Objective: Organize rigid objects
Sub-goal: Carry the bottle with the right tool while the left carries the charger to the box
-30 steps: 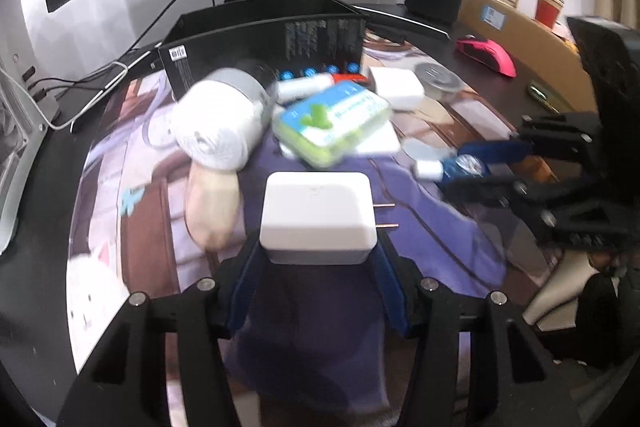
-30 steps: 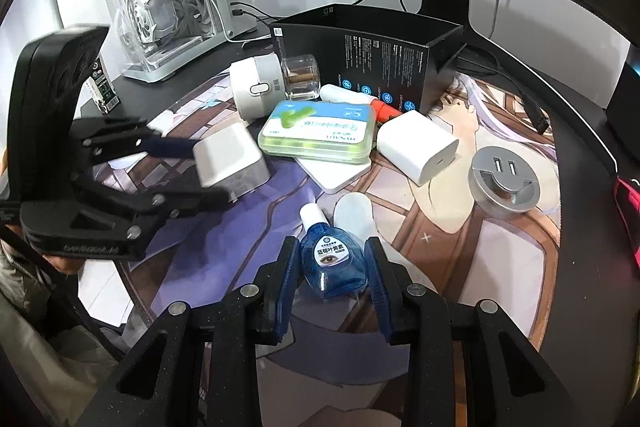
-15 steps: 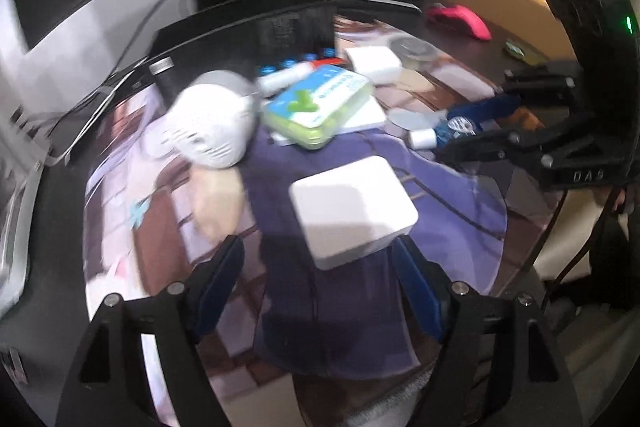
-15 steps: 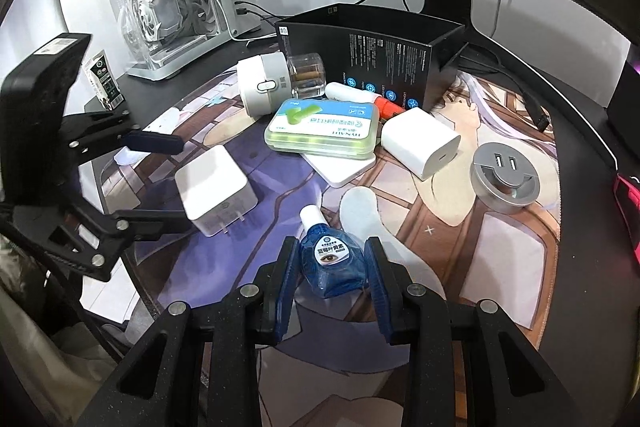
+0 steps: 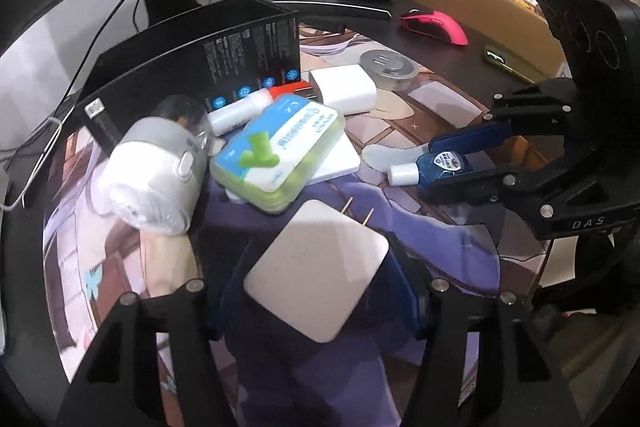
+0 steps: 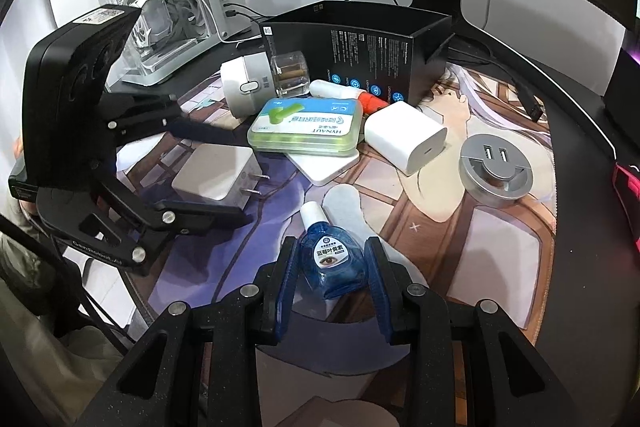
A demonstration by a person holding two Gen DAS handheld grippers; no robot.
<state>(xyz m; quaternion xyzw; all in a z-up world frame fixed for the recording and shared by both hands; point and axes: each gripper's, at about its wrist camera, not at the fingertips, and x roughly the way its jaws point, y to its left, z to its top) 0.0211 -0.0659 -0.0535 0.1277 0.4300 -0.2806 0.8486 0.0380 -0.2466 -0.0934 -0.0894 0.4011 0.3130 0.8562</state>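
We see a dark desk (image 6: 580, 187) covered by a printed anime-pattern mat (image 6: 500, 239). Lying directly on the mat: a white square plug adapter (image 6: 212, 179) between the left tongs' fingers; ahead of the right tongs, a flat white square pad (image 6: 328, 167), a white cube charger (image 6: 404, 137), a round grey USB hub (image 6: 494, 171), a white cylindrical device (image 6: 244, 87) and an open black cardboard box (image 6: 360, 43). A pink computer mouse (image 5: 434, 25) rests on bare desk beyond the mat.
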